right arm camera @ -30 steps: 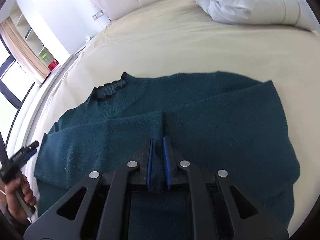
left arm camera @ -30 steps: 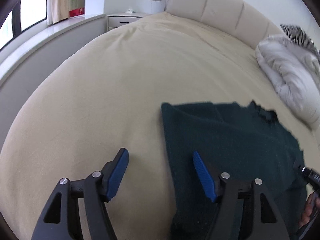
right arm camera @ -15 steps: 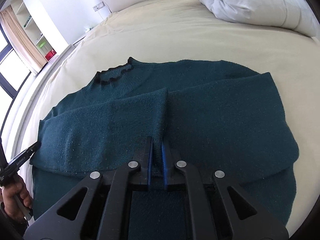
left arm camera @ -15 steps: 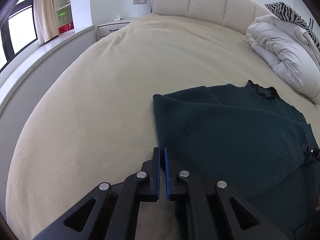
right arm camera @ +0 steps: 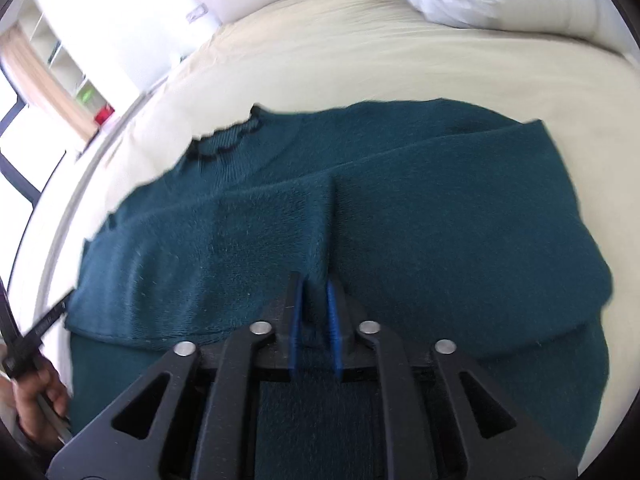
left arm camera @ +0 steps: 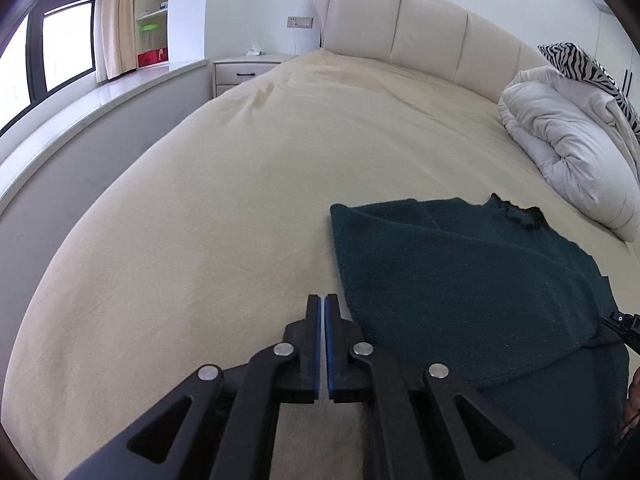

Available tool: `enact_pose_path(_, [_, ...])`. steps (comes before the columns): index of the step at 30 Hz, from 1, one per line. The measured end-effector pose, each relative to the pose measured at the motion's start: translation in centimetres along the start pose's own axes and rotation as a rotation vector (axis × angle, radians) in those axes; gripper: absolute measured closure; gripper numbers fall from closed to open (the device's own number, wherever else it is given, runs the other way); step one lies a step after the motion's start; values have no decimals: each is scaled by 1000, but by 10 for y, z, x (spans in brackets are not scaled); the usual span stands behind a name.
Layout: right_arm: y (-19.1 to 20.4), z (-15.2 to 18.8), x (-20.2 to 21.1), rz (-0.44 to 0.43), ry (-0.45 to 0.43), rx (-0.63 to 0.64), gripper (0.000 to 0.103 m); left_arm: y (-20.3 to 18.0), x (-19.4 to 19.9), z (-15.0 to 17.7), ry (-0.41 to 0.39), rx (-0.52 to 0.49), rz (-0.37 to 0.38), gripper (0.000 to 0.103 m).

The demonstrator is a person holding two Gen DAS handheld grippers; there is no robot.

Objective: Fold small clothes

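The dark teal sweater [right arm camera: 400, 240] lies flat on the cream bed [left arm camera: 240, 200], both sleeves folded in across the body, collar toward the headboard [left arm camera: 420, 40] end, with a white duvet [left arm camera: 568, 152] bunched beyond it. The left gripper [left arm camera: 322, 304] has its jaws pressed together on nothing, over bare sheet just beside the sweater's edge. The right gripper [right arm camera: 316, 292] sits over the middle where the sleeves meet, jaws slightly apart with some knit between them; can't tell if it's actually pinching.

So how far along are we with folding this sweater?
Partway. Done: both sleeves of the teal sweater are laid across the chest, their cuffs meeting in the middle. In hand: the right gripper pinches fabric at that seam, while the left gripper is shut and empty over the bed sheet beside the sweater. Left: the body likely needs folding toward the collar.
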State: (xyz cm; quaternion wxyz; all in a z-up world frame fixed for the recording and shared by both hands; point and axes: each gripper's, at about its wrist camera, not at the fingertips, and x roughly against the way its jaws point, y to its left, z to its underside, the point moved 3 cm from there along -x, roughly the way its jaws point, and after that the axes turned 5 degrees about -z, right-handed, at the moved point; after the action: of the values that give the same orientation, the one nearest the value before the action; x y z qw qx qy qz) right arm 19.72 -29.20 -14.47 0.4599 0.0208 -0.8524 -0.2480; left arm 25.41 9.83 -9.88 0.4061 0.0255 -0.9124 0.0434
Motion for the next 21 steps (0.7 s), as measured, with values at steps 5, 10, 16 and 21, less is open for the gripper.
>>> enact_pose_path(5, [-5, 2, 32, -38, -91, -22, 72, -39, 31, -4, -74, -87, 54, 69])
enact_pose_path(10, [-13, 15, -5, -39, 52, -21, 73, -64, -19, 24, 74, -183, -3, 63])
enact_pose_path(16, [-16, 18, 34, -18, 27, -14, 73, -33, 1, 21, 66, -71, 42, 64])
enact_pose_path(21, [-31, 42, 115, -67, -105, -30, 54, 14, 54, 36, 26, 53, 81, 55])
